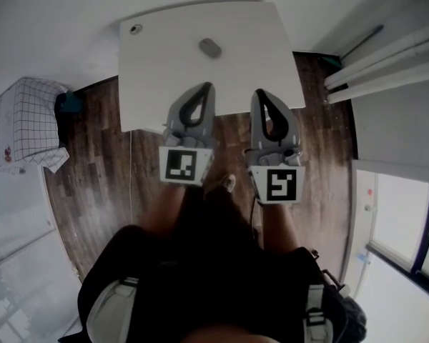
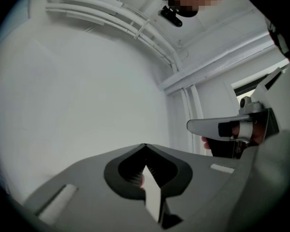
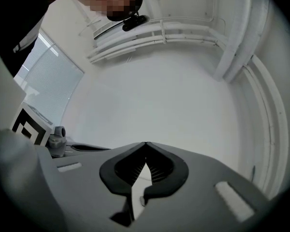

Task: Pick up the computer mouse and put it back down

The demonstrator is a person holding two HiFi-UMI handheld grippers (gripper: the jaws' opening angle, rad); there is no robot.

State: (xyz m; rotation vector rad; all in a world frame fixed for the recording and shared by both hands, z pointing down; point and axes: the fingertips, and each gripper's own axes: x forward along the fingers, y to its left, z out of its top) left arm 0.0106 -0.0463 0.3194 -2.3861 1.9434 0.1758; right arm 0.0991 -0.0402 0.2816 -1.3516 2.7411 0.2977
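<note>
**Mouse at rest on the table**

The computer mouse [image 1: 210, 48] is seen lying on the white table [image 1: 164, 70], towards its far edge (well apart from both grippers). The left gripper [image 1: 208, 86] and right gripper [image 1: 260, 91] are held side by side, jaws closed tip to tip, nothing gripped.

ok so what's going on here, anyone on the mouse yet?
Not yet. A person stands at a white table with a gripper in each hand. The left gripper and the right gripper are both held out side by side towards the table's near edge, jaws closed tip to tip with nothing between them. The computer mouse lies alone further back on the table, clear of both grippers.
</note>
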